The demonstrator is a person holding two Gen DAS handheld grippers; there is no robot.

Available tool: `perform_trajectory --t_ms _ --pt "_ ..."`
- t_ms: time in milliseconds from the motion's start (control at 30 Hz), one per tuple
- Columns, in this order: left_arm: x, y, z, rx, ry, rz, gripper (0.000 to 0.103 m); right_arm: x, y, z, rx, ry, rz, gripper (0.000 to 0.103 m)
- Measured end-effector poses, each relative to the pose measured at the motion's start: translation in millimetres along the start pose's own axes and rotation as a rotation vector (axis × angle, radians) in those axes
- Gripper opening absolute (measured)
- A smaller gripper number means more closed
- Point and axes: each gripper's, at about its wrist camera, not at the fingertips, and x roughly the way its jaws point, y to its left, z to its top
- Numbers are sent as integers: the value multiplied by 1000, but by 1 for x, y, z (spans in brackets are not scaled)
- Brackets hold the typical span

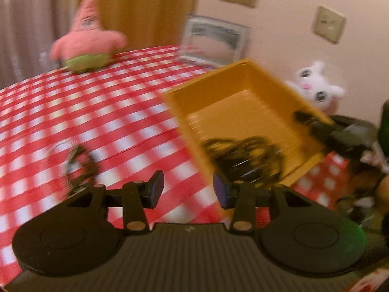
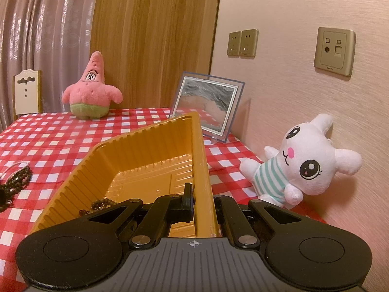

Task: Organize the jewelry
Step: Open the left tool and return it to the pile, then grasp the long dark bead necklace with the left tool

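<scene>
A yellow plastic tray [image 2: 145, 155] is tilted up off the checkered table. My right gripper [image 2: 203, 204] is shut on the tray's right wall. Dark bead bracelets [image 2: 102, 204] lie in the tray's near corner; in the blurred left wrist view the tray [image 1: 243, 102] holds the same dark bead jewelry [image 1: 245, 158]. My left gripper [image 1: 187, 189] is open and empty, just in front of the tray's near corner. More bead bracelets [image 1: 80, 163] lie on the cloth to the left; they also show in the right wrist view [image 2: 17, 177].
A pink star plush [image 2: 92, 90] sits at the table's back. A framed picture [image 2: 206, 104] leans near the wall. A white bunny plush [image 2: 301, 160] lies at the right by the wall. A chair [image 2: 26, 92] stands far left.
</scene>
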Motion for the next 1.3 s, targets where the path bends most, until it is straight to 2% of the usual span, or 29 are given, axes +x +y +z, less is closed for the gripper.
perform_trajectory --t_ms 233,400,767,1300 --pt "-22 67 -28 -124 42 199 35 2 -3 -2 -2 12 -13 3" --pt "-28 94 -38 -172 53 269 31 3 -2 -1 -6 15 -18 3" --pt "-17 96 -44 -187 70 247 24 4 -2 0 -10 17 -21 3" --pt "4 98 -27 -155 63 229 23 4 -3 0 -12 18 -21 3"
